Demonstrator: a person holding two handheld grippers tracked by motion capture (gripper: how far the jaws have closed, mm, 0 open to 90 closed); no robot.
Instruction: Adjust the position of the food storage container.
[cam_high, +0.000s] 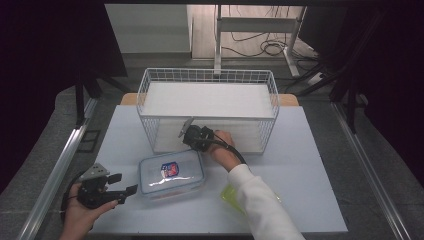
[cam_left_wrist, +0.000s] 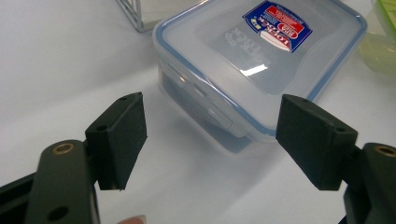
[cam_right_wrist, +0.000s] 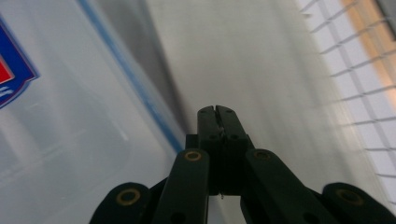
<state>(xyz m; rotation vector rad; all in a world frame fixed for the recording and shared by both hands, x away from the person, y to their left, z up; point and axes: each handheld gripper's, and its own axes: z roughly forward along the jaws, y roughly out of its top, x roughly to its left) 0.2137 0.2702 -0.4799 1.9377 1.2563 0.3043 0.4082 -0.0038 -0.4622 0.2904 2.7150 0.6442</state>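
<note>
The clear lidded container (cam_high: 171, 174) is sitting on the white table (cam_high: 310, 165), near the front edge and left of the middle, just in front of the wire basket (cam_high: 208, 107). 1 blue-rimmed lid with 1 red and blue label is covering it. In the left gripper view its near corner is lying just ahead of the spread jaws, with bare table showing between the pads and its wall.

The left gripper (cam_high: 119, 190) is hovering at the front left corner of the table, just left of the container, its jaws standing wide apart with nothing between them. The right gripper (cam_high: 192, 137) is reaching to the basket's front wire wall, above the container's far edge; in the right gripper view its jaws are pressed together with nothing between them, the lid's blue rim running close on their left and the wire mesh at their right.

Open table is lying to the right of the container and basket, and a strip to the left of the basket. 1 yellow-green thing (cam_high: 231, 195) is lying by the front edge, partly under the white sleeve (cam_high: 260, 200).

Counted: 2 grippers, 1 container, 1 basket, 1 yellow-green thing.
</note>
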